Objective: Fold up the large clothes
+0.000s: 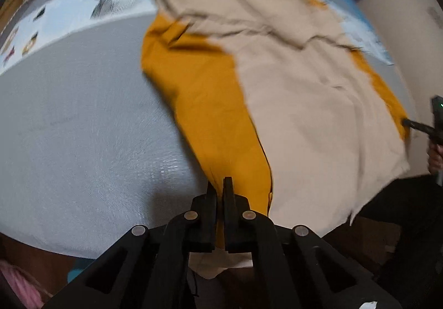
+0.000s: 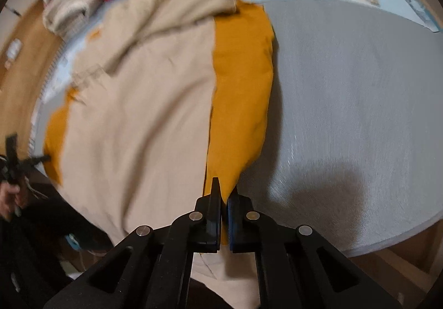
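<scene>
Here both grippers (image 1: 220,184) (image 2: 225,190) pinch the garment's (image 1: 304,115) near hem.

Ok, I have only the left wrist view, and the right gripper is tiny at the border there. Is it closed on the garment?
Observer: Yes. In the right wrist view the right gripper is shut on the mustard edge of the garment.
Operator: Is the beige layer also between the jaws?
Observer: Only mustard cloth shows between them. Beige cloth hangs just below the fingers.
Operator: Is there anything special on those fingers?
Observer: One of them carries a blue pad on its inner face.
</scene>
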The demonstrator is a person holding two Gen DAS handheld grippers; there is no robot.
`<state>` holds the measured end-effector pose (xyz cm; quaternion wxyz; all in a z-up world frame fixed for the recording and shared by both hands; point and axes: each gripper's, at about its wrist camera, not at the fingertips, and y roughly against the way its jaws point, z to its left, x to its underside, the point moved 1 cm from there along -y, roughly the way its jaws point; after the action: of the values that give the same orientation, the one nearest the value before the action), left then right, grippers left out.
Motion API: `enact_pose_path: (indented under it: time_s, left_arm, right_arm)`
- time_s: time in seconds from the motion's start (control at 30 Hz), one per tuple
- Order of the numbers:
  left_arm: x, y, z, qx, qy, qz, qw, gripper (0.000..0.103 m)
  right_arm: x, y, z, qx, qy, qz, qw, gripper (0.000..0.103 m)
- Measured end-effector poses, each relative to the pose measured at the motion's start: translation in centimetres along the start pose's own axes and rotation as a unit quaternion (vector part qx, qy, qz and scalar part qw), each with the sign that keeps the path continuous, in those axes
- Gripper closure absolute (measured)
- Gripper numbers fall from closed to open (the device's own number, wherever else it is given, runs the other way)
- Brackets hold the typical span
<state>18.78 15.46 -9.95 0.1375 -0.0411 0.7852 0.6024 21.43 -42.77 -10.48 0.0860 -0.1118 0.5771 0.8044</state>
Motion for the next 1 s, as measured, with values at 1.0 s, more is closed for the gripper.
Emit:
enact_pose_path:
  time_s: [1.0]
  left_arm:
    - [-3.9, 10.2, 5.5, 0.122, 0.096, -0.134, 0.9788, 0.102]
  right_arm:
    - [0.7, 15.5, 1.1, -0.107, -0.043, -0.2, 0.973, 0.101]
